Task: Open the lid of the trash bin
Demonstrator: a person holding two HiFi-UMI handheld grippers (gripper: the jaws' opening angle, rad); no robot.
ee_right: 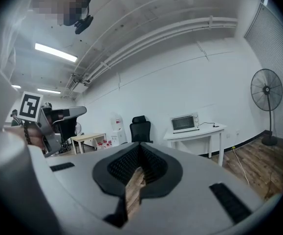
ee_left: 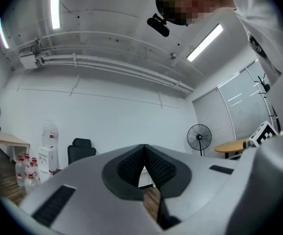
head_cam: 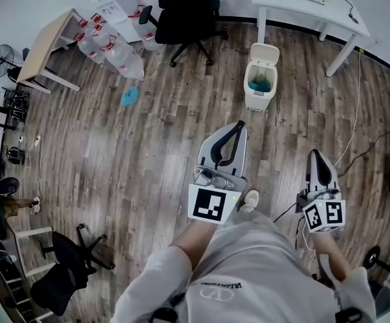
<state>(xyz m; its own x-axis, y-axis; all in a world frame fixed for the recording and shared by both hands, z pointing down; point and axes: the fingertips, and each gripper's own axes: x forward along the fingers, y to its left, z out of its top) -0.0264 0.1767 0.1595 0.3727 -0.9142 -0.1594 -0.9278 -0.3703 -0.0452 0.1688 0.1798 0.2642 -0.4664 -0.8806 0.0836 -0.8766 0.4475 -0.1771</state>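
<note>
on the far side of the wood floor (head_cam: 147, 147), right of centre, the trash bin (head_cam: 256, 101) stands alone, near a leg of the white table (head_cam: 309, 9). its lid (head_cam: 265, 51) is tilted up at the far edge, and the open mouth shows something teal inside. both grippers are on the near side, well apart from the bin, pointing toward the far end of the room. the left gripper (head_cam: 237, 125) has its jaws pressed together, tips meeting, nothing caught between them; only a sliver of floor shows through the gap lower down. the right gripper (head_cam: 314, 153), further right and nearer, is likewise closed on nothing. a black office chair (head_cam: 184, 12) sits far left of the bin, with a cluster of water bottles (head_cam: 110, 49) further left beside a wooden desk (head_cam: 43, 42). a blue scrap (head_cam: 129, 97) lies on the floor near the bottles. a white shoe (head_cam: 250, 199) shows just beside the left gripper's marker cube
</note>
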